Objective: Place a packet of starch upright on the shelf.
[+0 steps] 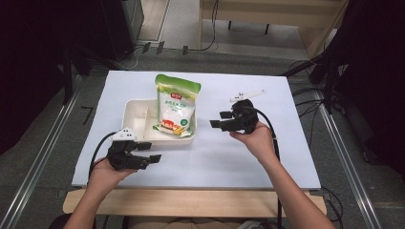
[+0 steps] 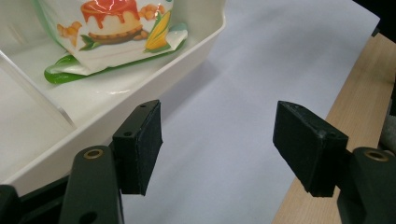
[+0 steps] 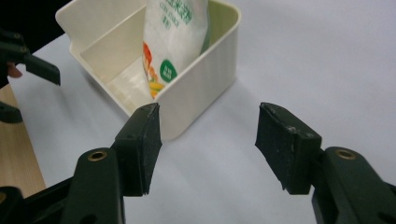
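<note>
A white and green pouch [image 1: 176,105] with a cake and corn picture leans in the right compartment of a cream divided bin [image 1: 131,107] on the white table cover. My left gripper [image 1: 150,152] rests open at the bin's near left corner, jaws pointing right. In the left gripper view, the left gripper [image 2: 219,149] has nothing between its jaws, with the bin wall [image 2: 187,60] and pouch [image 2: 116,32] beside it. My right gripper [image 1: 218,119] hovers open to the right of the bin, facing it. In the right gripper view, the right gripper [image 3: 210,144] is empty, with the bin [image 3: 205,84] and pouch [image 3: 173,37] ahead.
The white cover [image 1: 267,152] lies on a wooden table whose bare edge [image 1: 191,202] runs along the near side. Cables [image 1: 143,50] and dark furniture stand on the floor beyond the table. The left gripper [image 3: 28,60] appears at the left edge of the right gripper view.
</note>
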`<state>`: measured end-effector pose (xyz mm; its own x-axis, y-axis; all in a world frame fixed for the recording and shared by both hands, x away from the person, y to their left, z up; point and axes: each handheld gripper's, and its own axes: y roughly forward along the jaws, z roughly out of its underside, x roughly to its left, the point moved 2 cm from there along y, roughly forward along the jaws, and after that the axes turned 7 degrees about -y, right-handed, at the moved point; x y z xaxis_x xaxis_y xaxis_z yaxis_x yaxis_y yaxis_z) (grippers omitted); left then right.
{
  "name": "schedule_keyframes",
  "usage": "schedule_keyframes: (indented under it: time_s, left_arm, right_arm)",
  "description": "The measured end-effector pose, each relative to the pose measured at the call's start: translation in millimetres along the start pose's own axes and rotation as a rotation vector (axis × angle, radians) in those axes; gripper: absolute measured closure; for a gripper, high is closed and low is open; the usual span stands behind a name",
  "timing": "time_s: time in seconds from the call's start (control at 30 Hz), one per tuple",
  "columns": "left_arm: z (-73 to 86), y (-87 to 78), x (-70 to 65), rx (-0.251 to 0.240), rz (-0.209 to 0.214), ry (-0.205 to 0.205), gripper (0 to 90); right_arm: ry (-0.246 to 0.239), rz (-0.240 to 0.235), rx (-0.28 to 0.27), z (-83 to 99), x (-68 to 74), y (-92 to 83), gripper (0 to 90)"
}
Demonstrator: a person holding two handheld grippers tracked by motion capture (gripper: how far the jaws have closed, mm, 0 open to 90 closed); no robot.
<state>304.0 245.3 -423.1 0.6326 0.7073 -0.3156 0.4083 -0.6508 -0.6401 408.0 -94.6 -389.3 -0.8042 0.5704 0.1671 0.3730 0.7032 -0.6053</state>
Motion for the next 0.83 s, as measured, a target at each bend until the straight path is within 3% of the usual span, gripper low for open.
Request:
schedule_keyframes:
  time_s: [0.13, 0.23, 0.4, 0.83]
  left_arm:
    - [0.0, 0.3, 0.1, 0.003, 0.002, 0.0, 33.7]
    - [-0.5, 0.4, -0.7, 0.002, 0.005, 0.0, 33.7]
    - [-0.7, 1.8, -1.7, 0.009, 0.003, 0.008, 33.7]
    - [-1.9, 3.3, -1.8, 0.014, 0.008, 0.012, 33.4]
  right_arm:
    - [0.003, -0.019, -0.019, 20.4, 0.7, 0.5, 41.1]
    - [0.015, -0.023, 0.008, 33.7, 0.3, 5.4, 41.1]
    - [0.007, -0.009, 0.0, 49.0, 1.6, 6.7, 42.0]
    - [0.019, -0.001, 0.027, 58.1, -2.9, 16.6, 38.0]
